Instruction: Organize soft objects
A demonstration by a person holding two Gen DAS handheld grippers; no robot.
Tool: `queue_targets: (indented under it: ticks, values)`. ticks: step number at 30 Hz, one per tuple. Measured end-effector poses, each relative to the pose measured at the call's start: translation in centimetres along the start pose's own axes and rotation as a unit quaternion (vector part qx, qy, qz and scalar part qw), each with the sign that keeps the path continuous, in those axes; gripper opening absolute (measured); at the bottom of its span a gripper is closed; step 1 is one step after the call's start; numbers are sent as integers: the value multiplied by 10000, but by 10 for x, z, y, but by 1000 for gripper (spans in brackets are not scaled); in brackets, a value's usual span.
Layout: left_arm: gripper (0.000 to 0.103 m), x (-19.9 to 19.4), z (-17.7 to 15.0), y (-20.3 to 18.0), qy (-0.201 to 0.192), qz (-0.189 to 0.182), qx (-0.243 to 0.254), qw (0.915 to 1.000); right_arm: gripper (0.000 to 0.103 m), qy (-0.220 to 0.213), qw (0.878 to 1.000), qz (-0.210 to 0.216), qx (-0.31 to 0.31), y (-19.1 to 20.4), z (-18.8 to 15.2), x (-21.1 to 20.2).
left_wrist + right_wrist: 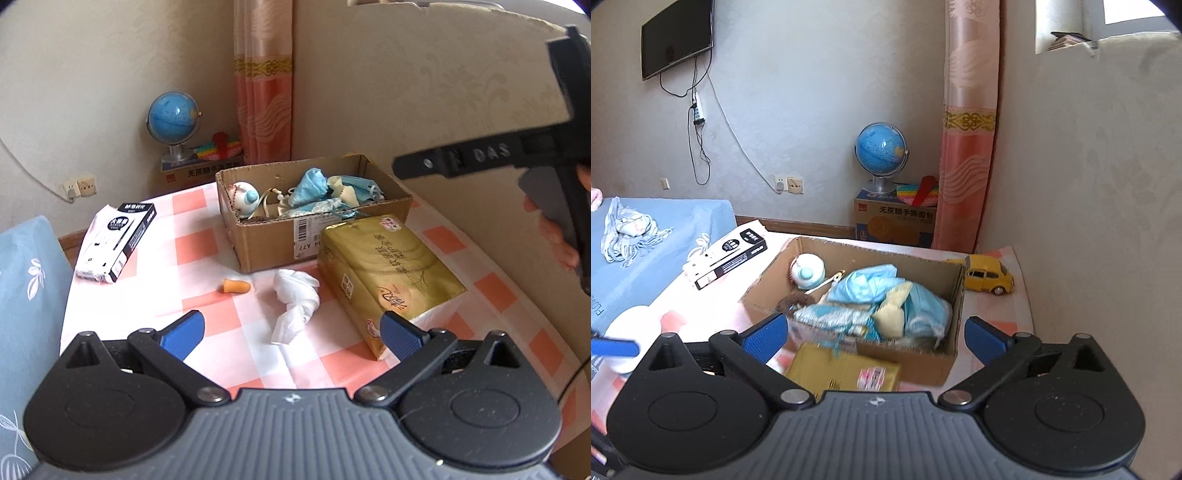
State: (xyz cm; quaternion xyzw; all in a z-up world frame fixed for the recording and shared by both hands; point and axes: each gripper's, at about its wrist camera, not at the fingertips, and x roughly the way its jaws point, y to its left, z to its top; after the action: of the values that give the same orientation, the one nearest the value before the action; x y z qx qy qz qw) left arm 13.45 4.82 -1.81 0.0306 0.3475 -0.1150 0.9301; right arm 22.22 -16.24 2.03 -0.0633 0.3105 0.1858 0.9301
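Observation:
A cardboard box (258, 240) stands on the checked tablecloth and holds blue face masks (314, 186), a yellow cloth and a small round white toy (243, 199). In front of it lie a twisted white tissue (295, 306), an orange earplug (236, 286) and a gold tissue pack (388, 280). My left gripper (291, 332) is open and empty, just short of the white tissue. My right gripper (875, 338) is open and empty, above the box (923, 365) and its masks (864, 284). The gold tissue pack shows in the right wrist view (842, 367).
A black and white carton (118, 240) lies at the table's left. A globe (173, 118) stands on a carton by the curtain. A yellow toy car (990, 275) sits behind the box. A blue bed (665, 236) with a scarf lies left. The wall is close on the right.

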Motion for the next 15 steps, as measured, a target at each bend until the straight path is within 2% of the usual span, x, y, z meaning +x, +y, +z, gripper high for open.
queue_targets:
  ticks: [5,9,15]
  values:
    - [101,2,2,-5,-16,19,206,9998,103,-32,9998,-196,37,2,-23,-21]
    - [101,5,4,-7,-34,49,320,9995,103,87,9997,-193,149,3,-40,-31]
    - [98,19,13,0,205,127,402,9989,103,227,9992,-194,262,7,-67,-40]
